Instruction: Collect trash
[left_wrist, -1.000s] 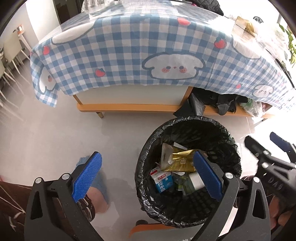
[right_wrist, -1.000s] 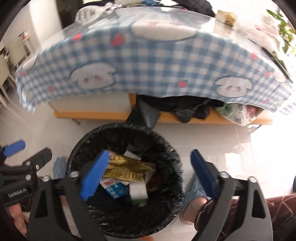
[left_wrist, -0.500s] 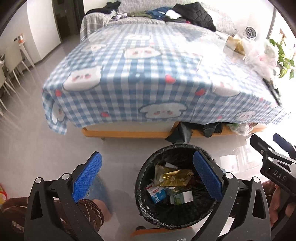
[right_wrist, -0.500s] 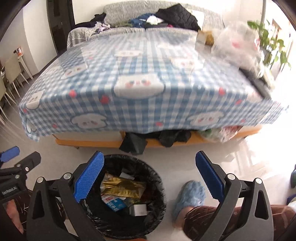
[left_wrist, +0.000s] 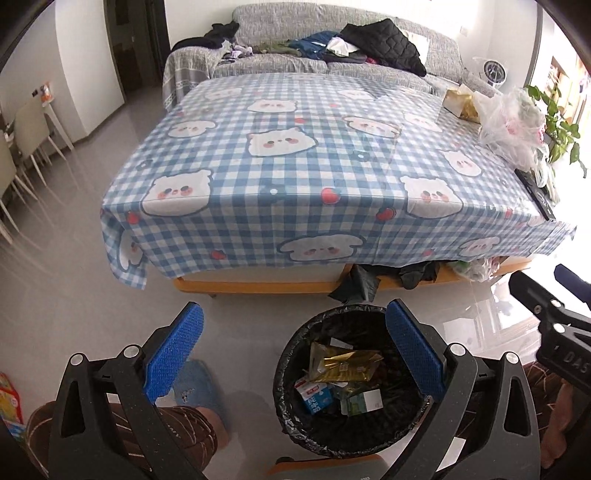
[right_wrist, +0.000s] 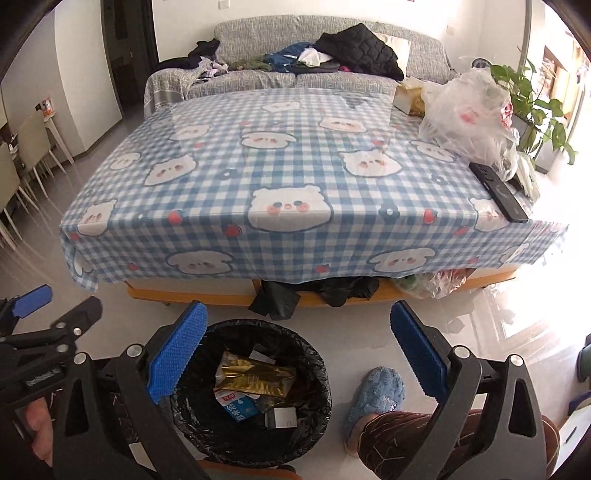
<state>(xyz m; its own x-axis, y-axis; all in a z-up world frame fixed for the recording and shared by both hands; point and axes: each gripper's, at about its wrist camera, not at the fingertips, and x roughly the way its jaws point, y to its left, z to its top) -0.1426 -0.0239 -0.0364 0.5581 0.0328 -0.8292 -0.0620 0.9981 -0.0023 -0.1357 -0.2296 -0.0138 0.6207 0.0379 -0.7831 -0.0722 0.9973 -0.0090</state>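
Both grippers hang wide open and empty over a lined trash bin in front of a cloth-covered table.

The table carries a blue checked tablecloth; at its right end lie a crumpled clear plastic bag, a tissue box and a black remote near the edge. On the floor just in front stands the trash bin, lined with a black bag. Inside it lie a gold foil packet, a blue-and-white milk carton and a small white-and-green box. The left gripper has its blue-padded fingers spread wide, holding nothing, the right-hand pad over the bin's rim. The right gripper is likewise spread wide and empty, its left-hand pad above the bin's edge. A blue slipper on the person's foot rests beside the bin.
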